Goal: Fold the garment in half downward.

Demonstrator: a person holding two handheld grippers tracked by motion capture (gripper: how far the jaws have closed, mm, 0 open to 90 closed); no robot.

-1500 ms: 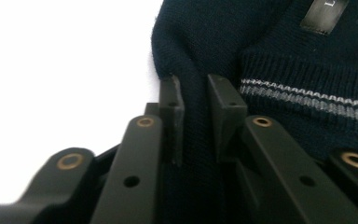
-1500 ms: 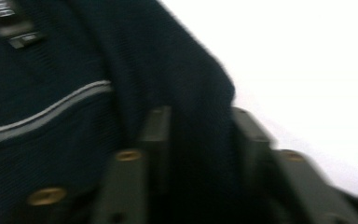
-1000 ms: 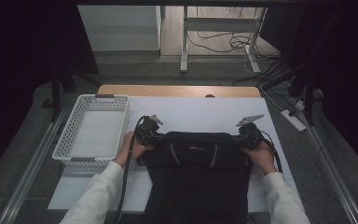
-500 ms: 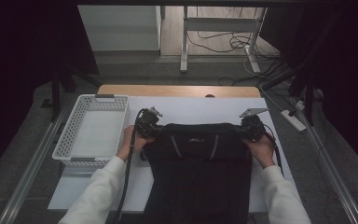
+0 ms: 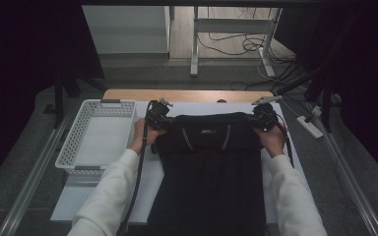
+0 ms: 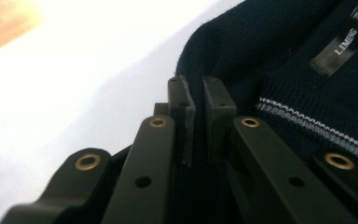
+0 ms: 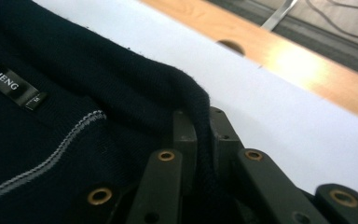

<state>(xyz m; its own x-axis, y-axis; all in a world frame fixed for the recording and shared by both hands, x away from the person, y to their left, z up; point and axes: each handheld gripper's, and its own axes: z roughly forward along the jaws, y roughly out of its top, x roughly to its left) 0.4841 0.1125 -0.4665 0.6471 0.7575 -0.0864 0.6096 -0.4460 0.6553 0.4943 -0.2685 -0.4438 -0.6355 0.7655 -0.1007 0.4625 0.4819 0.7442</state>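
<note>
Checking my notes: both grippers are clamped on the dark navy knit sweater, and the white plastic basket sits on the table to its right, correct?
Not quite: the white plastic basket sits left of the dark navy knit sweater, as the high view shows. The left gripper and right gripper are indeed clamped on it.

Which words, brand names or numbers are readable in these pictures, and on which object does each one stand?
"LIMENG" on the black woven neck label of the dark navy knitted sweater.
"M" on the small size tab beside it: faint, probably M.
In the left gripper view the same label reads "LIMENG", its end blurred.
</note>
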